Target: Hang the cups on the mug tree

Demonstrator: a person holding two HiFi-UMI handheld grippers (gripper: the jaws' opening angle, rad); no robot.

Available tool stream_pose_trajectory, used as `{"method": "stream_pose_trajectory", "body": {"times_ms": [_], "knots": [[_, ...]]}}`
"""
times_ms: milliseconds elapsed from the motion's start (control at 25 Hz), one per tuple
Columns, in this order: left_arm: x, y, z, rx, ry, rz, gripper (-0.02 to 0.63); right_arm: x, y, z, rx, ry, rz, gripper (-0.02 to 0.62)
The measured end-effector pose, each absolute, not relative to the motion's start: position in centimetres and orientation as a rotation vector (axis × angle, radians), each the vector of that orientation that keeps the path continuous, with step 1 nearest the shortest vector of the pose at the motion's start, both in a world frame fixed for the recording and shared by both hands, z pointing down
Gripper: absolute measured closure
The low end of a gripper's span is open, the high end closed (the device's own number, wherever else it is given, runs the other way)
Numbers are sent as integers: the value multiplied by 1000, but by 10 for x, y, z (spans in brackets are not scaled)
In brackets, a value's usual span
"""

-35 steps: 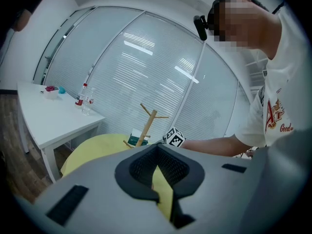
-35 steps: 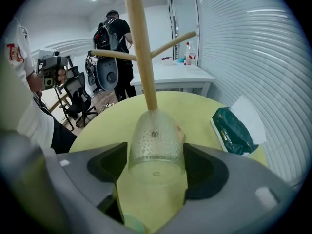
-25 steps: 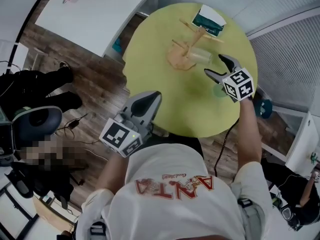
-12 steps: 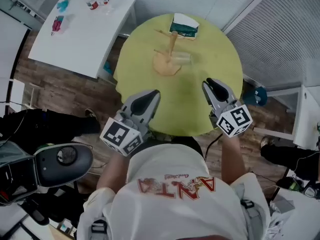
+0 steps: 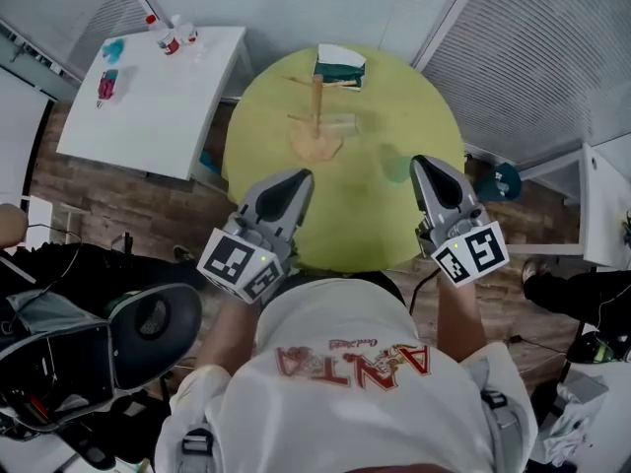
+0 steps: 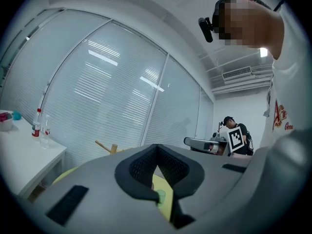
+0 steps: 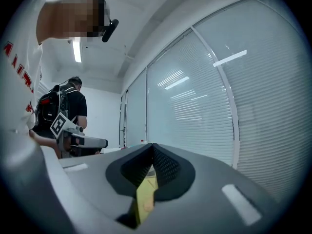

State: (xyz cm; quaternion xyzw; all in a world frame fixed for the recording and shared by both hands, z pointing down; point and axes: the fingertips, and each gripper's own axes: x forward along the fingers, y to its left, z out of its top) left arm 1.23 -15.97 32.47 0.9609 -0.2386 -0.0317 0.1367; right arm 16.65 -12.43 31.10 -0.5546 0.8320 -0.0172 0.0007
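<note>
We hold both tools level over the near edge of the round yellow-green table (image 5: 258,170), one on each side of our white shirt; the left gripper (image 5: 292,179) has its jaws pressed together at the tips, and in the left gripper view only the table shows through the slot below the point where the pads meet; the right gripper (image 5: 431,168) has just been closing and its jaws now meet as well, with nothing caught between them; neither tool touches a cup; the mug tree (image 5: 316,116) stands upright on its round wooden base towards the far side of the table, well apart from both tools; a clear cup (image 5: 344,123) sits just beside its trunk on the right, though we cannot tell whether it hangs from a peg or lies on the table; a green cup (image 5: 395,166) stands on the table between the tree and the right gripper, near that gripper's tips and apart from the tree; behind the tree lies a teal and white box (image 5: 340,67) at the far rim; to the left stands a white table (image 5: 148,116) with small bottles (image 5: 166,39) at its far corner; a black chair (image 5: 148,328) sits on the wooden floor at our left
</note>
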Motion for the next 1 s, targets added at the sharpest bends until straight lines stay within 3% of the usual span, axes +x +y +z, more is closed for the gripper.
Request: {"method": "stream_pose_trajectory", "body": {"times_ms": [1000], "knots": [[35,-157,310,2817,-653,-105,597,196,-127,309,-1801,2592,-96,592]]}}
